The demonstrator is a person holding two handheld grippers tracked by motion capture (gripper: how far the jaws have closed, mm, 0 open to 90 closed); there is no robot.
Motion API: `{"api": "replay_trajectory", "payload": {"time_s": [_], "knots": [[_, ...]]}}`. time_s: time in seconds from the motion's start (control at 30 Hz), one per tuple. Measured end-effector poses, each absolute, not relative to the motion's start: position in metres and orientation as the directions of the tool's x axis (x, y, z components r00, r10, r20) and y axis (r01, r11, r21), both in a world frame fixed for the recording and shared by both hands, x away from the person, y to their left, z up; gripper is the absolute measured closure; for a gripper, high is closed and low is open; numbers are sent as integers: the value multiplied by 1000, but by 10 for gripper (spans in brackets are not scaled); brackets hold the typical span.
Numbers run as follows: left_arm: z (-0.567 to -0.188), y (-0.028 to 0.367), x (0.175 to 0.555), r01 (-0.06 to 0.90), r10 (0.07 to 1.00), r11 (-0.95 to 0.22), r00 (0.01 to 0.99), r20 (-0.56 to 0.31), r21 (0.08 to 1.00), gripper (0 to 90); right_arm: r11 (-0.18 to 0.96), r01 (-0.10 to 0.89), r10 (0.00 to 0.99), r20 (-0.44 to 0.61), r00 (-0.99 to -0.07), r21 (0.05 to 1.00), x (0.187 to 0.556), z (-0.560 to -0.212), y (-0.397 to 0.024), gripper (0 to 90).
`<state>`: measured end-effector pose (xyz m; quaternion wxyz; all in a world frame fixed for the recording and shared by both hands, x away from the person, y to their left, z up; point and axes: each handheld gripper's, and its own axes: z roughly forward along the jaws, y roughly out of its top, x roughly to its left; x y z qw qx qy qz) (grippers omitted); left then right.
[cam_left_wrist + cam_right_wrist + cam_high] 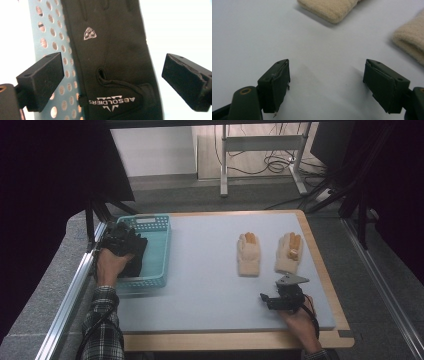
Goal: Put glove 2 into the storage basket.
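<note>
I think I am putting gloves away. A black glove (112, 62) lies in the teal basket (159, 251), and my left hand-held gripper (112, 82) is spread wide above it, holding nothing. Two cream gloves (248, 254) (289, 253) wait on the counter (210, 280). My right hand-held gripper (327, 85) gapes empty near them.

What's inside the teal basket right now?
A black glove lies in the teal basket, with the open left gripper over it. The hand and gripper hide the rest of the basket's left side.
</note>
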<state>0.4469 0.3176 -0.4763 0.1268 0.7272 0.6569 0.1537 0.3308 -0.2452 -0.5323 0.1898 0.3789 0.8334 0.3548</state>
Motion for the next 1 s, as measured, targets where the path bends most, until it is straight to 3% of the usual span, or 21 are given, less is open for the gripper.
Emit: {"api": "replay_trajectory", "payload": {"time_s": [0.27, 1.0], "knots": [[-462, 322, 432, 867, 987, -53, 121, -106, 496, 28, 461, 497, 766, -48, -641, 735, 331, -532, -245, 210], [-450, 273, 401, 712, 938, -161, 326, -119, 683, 0, 460, 497, 767, -47, -640, 735, 331, -532, -245, 209]]}}
